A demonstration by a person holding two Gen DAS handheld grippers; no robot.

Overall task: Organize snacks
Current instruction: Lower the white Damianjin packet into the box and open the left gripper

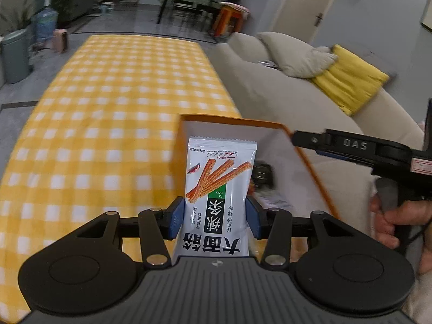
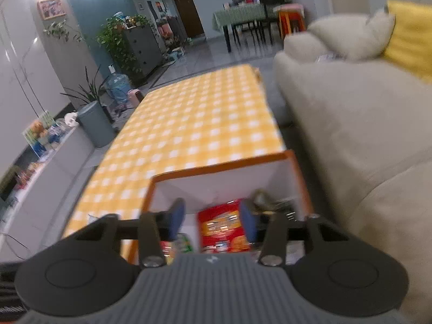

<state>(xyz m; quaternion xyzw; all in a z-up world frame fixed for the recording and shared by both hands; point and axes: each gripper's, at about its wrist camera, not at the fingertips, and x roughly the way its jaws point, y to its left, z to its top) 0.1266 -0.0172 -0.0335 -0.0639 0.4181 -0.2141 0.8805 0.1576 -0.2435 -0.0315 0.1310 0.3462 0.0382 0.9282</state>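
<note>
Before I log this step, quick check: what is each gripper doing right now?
Left gripper: closed on the white snack packet.
Right gripper: open, holding nothing, above the orange-edged box.

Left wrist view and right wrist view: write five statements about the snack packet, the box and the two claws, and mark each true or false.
1. The left claw is shut on the white snack packet. True.
2. The white snack packet shows green leaves. False: it shows orange-red sticks.
3. The orange-rimmed box sits at the near end of the yellow checked tablecloth. True.
4. The right claw grips the red packet. False: its jaws stand open above the box, and the red packet lies inside.
5. The sofa carries only grey cushions. False: a yellow cushion lies there too.
</note>
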